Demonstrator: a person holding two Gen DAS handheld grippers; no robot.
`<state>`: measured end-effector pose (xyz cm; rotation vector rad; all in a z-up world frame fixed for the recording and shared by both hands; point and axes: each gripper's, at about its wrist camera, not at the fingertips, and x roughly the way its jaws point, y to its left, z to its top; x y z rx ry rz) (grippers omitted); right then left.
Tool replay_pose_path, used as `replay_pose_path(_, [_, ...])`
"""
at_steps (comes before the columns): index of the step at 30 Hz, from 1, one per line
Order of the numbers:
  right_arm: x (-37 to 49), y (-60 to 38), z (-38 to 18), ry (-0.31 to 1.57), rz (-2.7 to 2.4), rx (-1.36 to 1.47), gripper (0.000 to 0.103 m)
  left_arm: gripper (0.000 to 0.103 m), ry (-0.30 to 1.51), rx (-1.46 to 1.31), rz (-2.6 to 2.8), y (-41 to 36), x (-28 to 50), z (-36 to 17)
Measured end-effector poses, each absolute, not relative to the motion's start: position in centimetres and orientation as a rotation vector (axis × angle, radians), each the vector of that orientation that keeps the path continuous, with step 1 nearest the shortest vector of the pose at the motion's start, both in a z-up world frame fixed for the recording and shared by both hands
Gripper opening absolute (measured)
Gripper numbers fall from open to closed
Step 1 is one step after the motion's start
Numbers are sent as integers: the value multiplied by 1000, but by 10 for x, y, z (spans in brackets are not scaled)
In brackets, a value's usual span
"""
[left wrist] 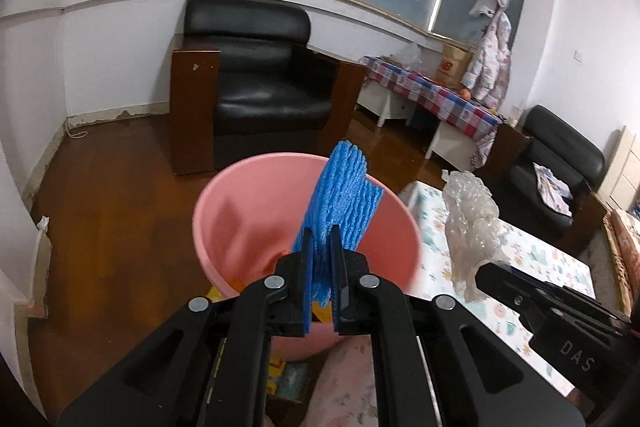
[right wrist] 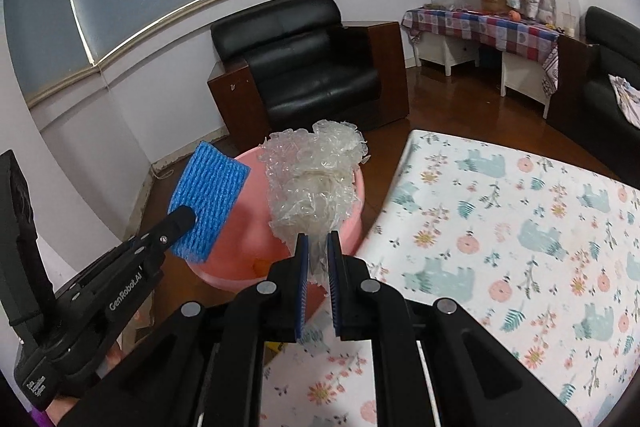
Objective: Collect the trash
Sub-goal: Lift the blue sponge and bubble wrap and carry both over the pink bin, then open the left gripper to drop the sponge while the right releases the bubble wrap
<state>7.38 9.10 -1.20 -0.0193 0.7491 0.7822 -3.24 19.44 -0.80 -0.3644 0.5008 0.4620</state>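
My left gripper (left wrist: 322,239) is shut on a blue foam net sleeve (left wrist: 344,195), which stands up over the mouth of a pink plastic bucket (left wrist: 248,211) on the floor. In the right wrist view the same blue foam net sleeve (right wrist: 206,199) hangs left of the pink bucket (right wrist: 240,251), pinched by the left gripper (right wrist: 184,217). My right gripper (right wrist: 318,247) is shut on a crumpled clear bubble wrap (right wrist: 316,183), held above the bucket's near rim. In the left wrist view the bubble wrap (left wrist: 474,219) and the right gripper (left wrist: 486,273) appear at the right, over the table.
A table with a floral bear-print cloth (right wrist: 520,227) lies to the right of the bucket. A black armchair (left wrist: 256,79) stands behind it on the wooden floor. A checked-cloth side table (left wrist: 436,99) and a second black chair (left wrist: 556,163) sit at the far right.
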Motion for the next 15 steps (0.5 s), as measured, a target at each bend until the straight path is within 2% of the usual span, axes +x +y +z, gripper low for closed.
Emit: replay_pose_path(15, [95, 135, -26, 784, 795, -74, 10, 6, 532, -376, 492, 227, -8, -25])
